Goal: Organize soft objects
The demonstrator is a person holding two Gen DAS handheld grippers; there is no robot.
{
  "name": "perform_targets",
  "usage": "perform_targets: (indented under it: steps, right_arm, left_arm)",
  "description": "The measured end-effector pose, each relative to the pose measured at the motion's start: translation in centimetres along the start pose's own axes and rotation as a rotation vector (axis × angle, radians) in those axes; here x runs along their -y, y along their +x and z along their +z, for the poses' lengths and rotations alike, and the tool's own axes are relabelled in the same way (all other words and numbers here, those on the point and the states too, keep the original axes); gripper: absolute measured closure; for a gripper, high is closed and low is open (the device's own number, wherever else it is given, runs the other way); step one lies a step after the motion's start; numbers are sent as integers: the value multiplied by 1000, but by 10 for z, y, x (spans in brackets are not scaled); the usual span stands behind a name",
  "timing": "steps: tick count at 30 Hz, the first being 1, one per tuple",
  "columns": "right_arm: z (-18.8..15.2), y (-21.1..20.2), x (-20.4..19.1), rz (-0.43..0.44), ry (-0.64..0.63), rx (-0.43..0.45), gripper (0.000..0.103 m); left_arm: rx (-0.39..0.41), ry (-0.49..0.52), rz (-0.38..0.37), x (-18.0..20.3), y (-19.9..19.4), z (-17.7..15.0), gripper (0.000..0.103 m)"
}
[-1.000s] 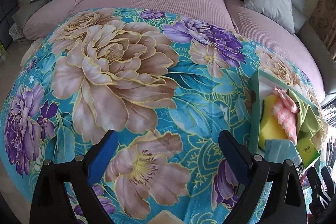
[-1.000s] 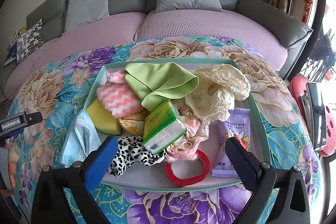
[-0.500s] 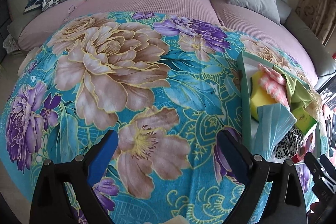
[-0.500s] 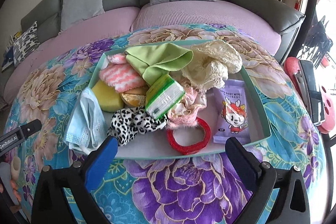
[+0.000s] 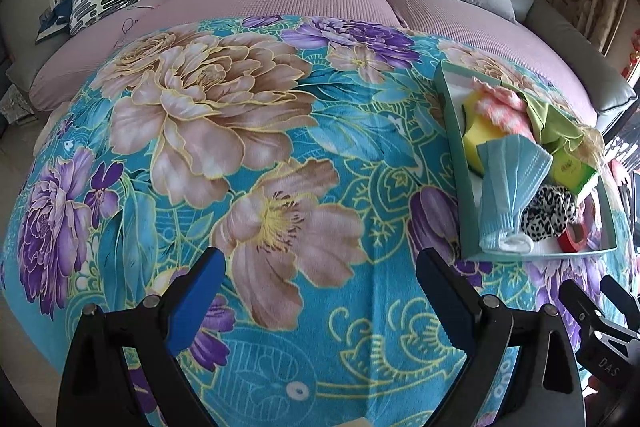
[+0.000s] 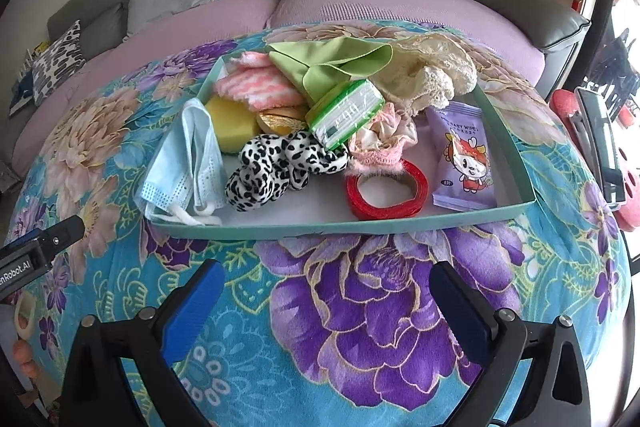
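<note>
Right gripper (image 6: pixel 326 297), jaws spread and empty, hangs over the flowered blanket (image 6: pixel 380 307), facing the tray (image 6: pixel 360 225) at 12 o'clock, presumably to pick from its heap. Face mask (image 6: pixel 188 155) drapes over the tray's 9 o'clock rim; leopard scrunchie (image 6: pixel 280 167) lies just beside it. Left gripper (image 5: pixel 320 285), likewise spread and empty, hovers over bare blanket, tray at 2 o'clock.

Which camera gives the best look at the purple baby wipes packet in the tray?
The right wrist view: the baby wipes packet lies flat and unobstructed near the tray's right wall, its label readable. In the left wrist view the piled items hide it; only the tray's left side shows.
</note>
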State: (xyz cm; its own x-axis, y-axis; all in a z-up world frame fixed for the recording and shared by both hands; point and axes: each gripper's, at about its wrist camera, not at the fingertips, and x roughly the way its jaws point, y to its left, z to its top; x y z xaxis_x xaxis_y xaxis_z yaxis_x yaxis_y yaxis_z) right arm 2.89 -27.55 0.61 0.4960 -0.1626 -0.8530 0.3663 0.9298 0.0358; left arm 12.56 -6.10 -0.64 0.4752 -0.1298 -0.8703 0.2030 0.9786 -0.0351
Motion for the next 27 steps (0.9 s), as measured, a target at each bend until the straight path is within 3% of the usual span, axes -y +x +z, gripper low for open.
perform_targets:
  steps: [15, 27]
  right_arm:
    - [-4, -4, -1, -3, -2, 8, 0]
    - [-2, 1, -6, 5, -32, -4, 0]
  left_arm:
    - [18, 27, 62, 2, -10, -9, 7]
    - [-29, 61, 99, 5, -1, -10, 7]
